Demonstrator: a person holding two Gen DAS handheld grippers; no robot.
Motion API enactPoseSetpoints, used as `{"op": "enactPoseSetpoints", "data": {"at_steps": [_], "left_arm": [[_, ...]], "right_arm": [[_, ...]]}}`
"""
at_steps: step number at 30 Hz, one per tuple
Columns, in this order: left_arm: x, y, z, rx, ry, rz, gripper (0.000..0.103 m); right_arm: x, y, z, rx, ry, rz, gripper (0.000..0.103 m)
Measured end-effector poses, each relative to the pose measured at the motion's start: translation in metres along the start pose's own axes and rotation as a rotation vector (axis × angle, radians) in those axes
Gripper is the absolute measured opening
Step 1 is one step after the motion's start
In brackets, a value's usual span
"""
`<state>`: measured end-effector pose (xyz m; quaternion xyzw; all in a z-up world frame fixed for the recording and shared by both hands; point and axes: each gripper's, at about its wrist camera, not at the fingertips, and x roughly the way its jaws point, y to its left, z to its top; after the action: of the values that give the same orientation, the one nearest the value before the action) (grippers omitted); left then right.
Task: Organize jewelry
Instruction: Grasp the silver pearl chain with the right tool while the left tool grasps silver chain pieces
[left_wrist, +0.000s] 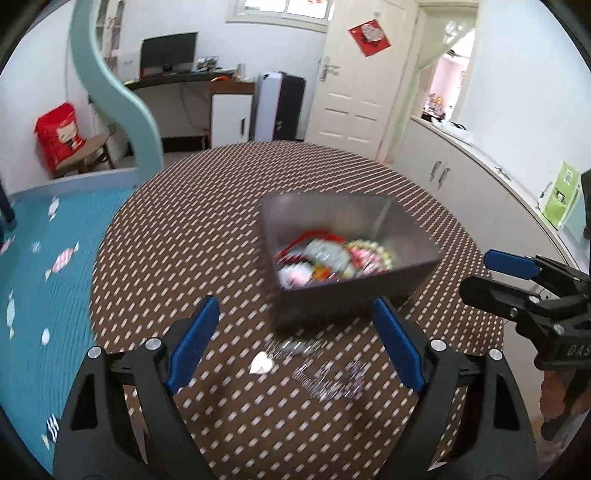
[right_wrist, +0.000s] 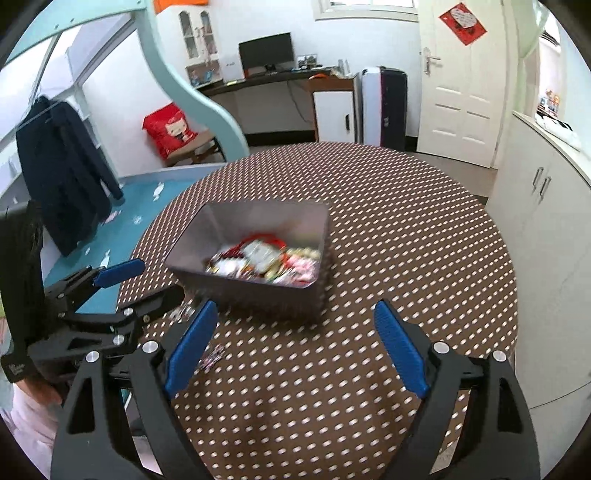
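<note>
The grey metal bin is sitting on the dotted round table, holding blurred jewelry. Loose silver pieces are lying just before it. Left gripper and right gripper are both gaping apart, holding nothing.

left wrist: near, faces table | right wrist: same | shared: box

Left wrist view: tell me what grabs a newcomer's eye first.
The grey metal box sits mid-table, its bottom heaped with blurred, colourful trinkets. In front of it, loose silvery jewelry lies on the brown dotted tablecloth, between the fingers of the open left claw. The right claw pokes in from the right edge.
</note>
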<state>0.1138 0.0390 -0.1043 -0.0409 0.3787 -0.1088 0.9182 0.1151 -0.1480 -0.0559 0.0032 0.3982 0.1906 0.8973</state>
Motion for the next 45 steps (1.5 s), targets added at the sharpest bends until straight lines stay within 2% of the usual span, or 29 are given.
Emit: {"op": "enactPoseSetpoints", "data": {"at_steps": [5,12,14,16,18,22,24,32,33,35,37,38,45], "left_arm": [[-0.013,0.023,-0.026,-0.034,0.024,0.052,0.085],[-0.024,0.046,-0.04,-0.043,0.048,0.061,0.085],[-0.027,0.047,-0.043,-0.04,0.043,0.058,0.085],[-0.027,0.045,-0.042,-0.036,0.037,0.084,0.085],[-0.024,0.048,-0.042,-0.038,0.044,0.109,0.085],[-0.023,0.059,-0.046,-0.051,0.06,0.095,0.085],[-0.021,0.062,-0.047,-0.05,0.068,0.099,0.085],[-0.023,0.074,-0.045,-0.053,0.061,0.12,0.085],[-0.021,0.074,-0.045,-0.051,0.064,0.125,0.085],[-0.019,0.075,-0.044,-0.05,0.072,0.125,0.085],[-0.017,0.074,-0.043,-0.042,0.076,0.121,0.085],[-0.017,0.073,-0.042,-0.035,0.077,0.123,0.085],[-0.01,0.061,-0.04,-0.019,0.092,0.125,0.085]], "right_arm": [[0.014,0.027,-0.015,-0.045,0.053,0.034,0.083],[0.036,0.059,-0.022,-0.106,0.131,0.052,0.064],[0.039,0.068,-0.022,-0.121,0.136,0.051,0.063],[0.042,0.076,-0.019,-0.146,0.126,0.046,0.059],[0.048,0.082,-0.015,-0.162,0.125,0.049,0.052],[0.061,0.089,-0.008,-0.193,0.138,0.045,0.041],[0.07,0.092,-0.007,-0.198,0.155,0.051,0.029],[0.09,0.109,-0.015,-0.272,0.194,0.052,0.026],[0.095,0.111,-0.019,-0.291,0.196,0.011,0.023],[0.095,0.115,-0.021,-0.308,0.178,-0.006,0.02],[0.095,0.114,-0.022,-0.317,0.176,-0.026,0.012],[0.096,0.112,-0.022,-0.311,0.176,-0.029,0.009],[0.081,0.091,-0.024,-0.23,0.159,0.016,0.008]]}}
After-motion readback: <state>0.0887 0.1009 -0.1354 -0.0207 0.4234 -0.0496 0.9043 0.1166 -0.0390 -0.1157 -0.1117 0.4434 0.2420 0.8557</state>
